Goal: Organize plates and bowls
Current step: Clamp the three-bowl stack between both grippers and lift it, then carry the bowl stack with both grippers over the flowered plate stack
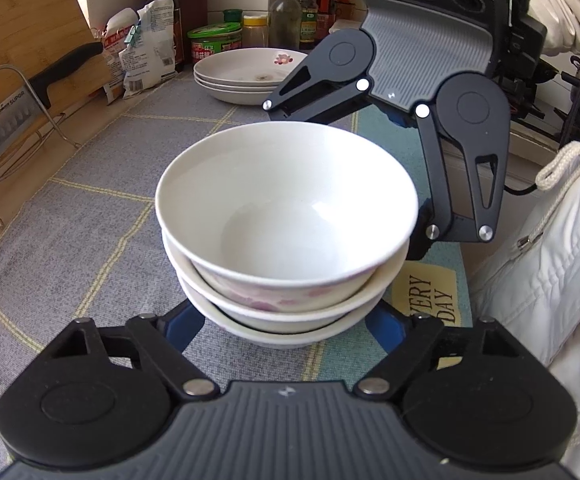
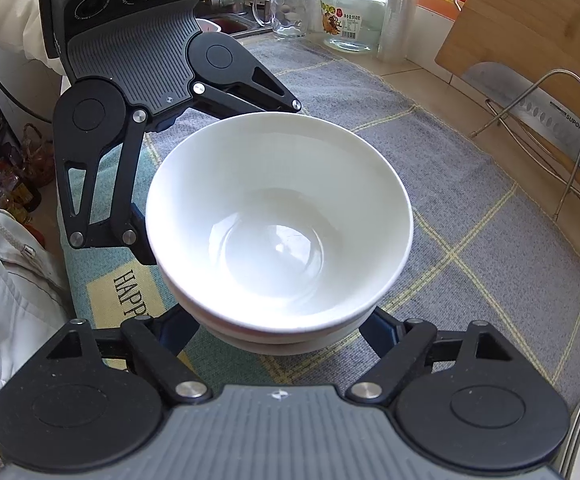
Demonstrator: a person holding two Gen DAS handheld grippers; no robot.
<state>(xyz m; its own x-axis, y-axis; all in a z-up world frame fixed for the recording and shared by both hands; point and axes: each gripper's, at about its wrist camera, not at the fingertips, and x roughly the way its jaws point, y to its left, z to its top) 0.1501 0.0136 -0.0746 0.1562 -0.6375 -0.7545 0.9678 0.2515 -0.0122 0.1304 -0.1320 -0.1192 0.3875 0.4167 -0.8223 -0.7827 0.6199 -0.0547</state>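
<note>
Flanking bowl stack (image 1: 286, 232), left tongs (image 1: 290, 320) and right tongs (image 2: 286, 328) spread wide.

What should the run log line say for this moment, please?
stage: bowl stack between both grippers | left gripper: open, at stack base | right gripper: open, opposite side | plates: stacked behind | surface: mat

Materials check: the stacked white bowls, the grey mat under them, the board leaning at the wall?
Stacked white bowls: likely glazed ceramic, given the glossy highlights inside.
Grey checked mat: woven fabric, matte, visible weave, yellow lines.
Leaning cutting board: looks like bamboo or wood, with tan glued strips and grain.
</note>
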